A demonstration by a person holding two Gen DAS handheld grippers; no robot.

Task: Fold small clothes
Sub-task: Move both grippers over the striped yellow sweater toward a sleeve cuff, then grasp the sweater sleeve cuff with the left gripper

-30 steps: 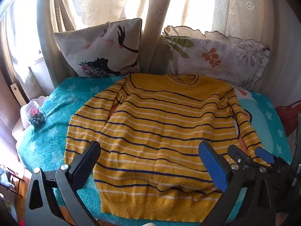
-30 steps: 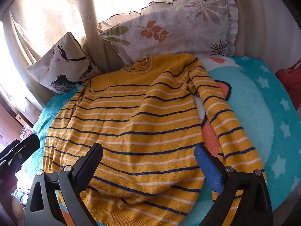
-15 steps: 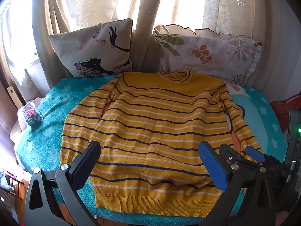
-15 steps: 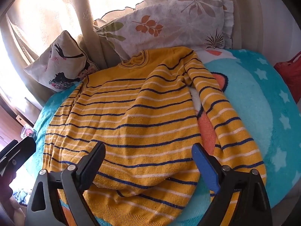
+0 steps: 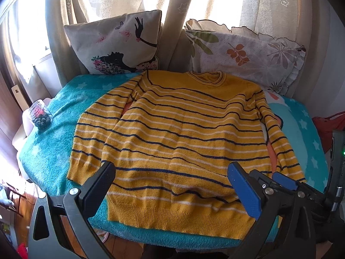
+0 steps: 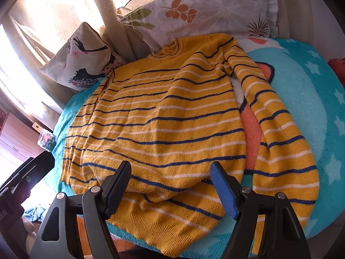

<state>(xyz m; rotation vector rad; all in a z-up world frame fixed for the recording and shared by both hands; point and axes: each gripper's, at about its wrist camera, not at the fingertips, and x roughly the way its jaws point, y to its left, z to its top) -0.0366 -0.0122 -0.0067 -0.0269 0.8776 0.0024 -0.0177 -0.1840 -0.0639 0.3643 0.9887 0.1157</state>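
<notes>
Sweater (image 5: 176, 136) lies flat, hem at the bed's (image 5: 54, 151) near edge, ready for folding, while both grippers, left (image 5: 172, 185) and right (image 6: 170, 185), hover there with fingers spread, empty.

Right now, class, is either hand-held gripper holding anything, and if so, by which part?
Nothing is held. The left hand-held gripper and the right hand-held gripper are both open above the yellow striped sweater, which lies flat.

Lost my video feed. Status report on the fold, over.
Left tool open, right tool open, both empty. Striped sweater flat on teal blanket, unfolded, sleeves out. Glass jar at blanket's left edge, off the sweater.
</notes>
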